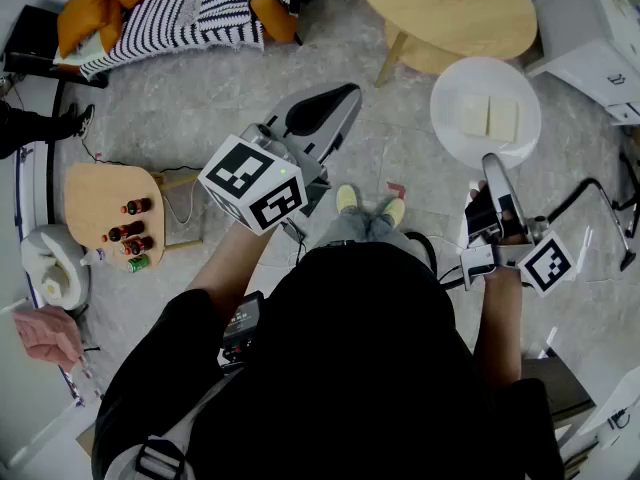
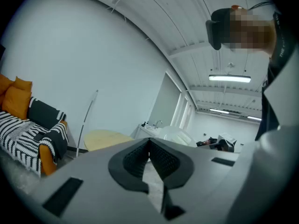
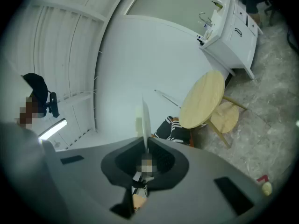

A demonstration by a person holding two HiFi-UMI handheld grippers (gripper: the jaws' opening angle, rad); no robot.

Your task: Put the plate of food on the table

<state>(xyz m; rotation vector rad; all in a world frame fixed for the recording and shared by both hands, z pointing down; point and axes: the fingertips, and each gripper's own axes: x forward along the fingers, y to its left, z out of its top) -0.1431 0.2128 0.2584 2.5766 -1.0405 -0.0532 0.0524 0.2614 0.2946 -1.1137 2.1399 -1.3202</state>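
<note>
A white plate [image 1: 485,113] with two pale square pieces of food [image 1: 488,117] hangs above the grey floor. My right gripper [image 1: 492,168] is shut on its near rim. In the right gripper view the plate [image 3: 145,120] shows edge-on, clamped between the jaws of the right gripper [image 3: 145,146]. The round light-wood table [image 1: 450,8] stands just beyond the plate, and it also shows in the right gripper view as a tilted table [image 3: 203,101]. My left gripper [image 1: 335,103] is held out level in front of me. Its jaws meet at the tips with nothing between them [image 2: 149,141].
A wooden stool [image 1: 420,53] sits partly under the table. A white cabinet [image 1: 590,28] stands at the right. At the left are a sofa with a striped blanket and orange cushions [image 1: 180,8] and a low side table [image 1: 100,193] with small bottles. Cables lie on the floor.
</note>
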